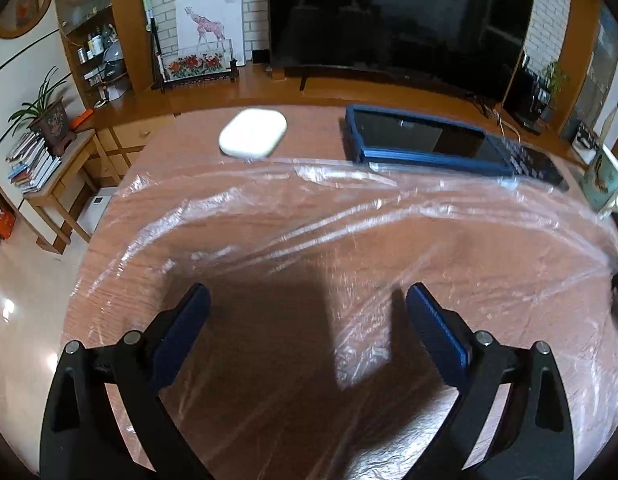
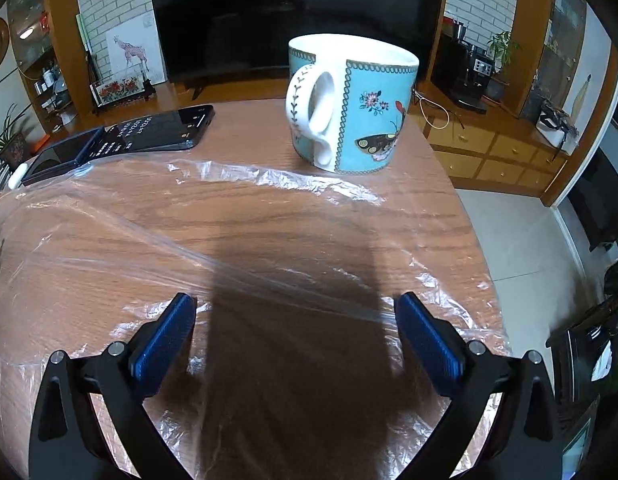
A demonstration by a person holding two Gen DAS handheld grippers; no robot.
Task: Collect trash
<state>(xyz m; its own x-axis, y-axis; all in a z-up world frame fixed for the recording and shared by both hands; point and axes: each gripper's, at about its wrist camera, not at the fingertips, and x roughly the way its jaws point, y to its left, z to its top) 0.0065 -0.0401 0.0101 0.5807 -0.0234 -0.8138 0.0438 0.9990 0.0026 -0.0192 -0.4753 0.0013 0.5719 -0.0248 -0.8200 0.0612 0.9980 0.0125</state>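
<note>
- The left hand-held gripper [image 1: 307, 300] hung released, its blue pads spread wide with nothing between them, above a sheet of clear plastic wrap [image 1: 349, 240] that lay crinkled over the wooden bench [image 1: 309, 128].
- The right hand-held gripper [image 2: 295, 308] was likewise released, pads apart over the same plastic wrap [image 2: 269, 220]; a taut fold of the film ran from the left edge of the view to just beside its right pad, and contact could not be told.
- Only the left wrist view showed a white oval case [image 1: 253, 138], blurred, beyond the far edge of the wrap, and a blue-framed tablet [image 1: 421, 140] to the right of the case, with the film's edge reaching the tablet's near side.
- Only the right wrist view showed the whole turquoise butterfly mug [image 2: 349, 108], upright just beyond the wrap's far edge, handle turned toward the camera; the left view caught only a sliver of it [image 1: 601, 184] at the right.
- A dark phone [image 2: 157, 130] with a lit screen lay left of the mug, next to the tablet [image 2: 57, 156].
- Right of the mug the bench edge fell away to a tiled floor [image 2: 521, 240].
- Between the mug and the grippers the bench carried only the wrap, leaving open room.
</note>
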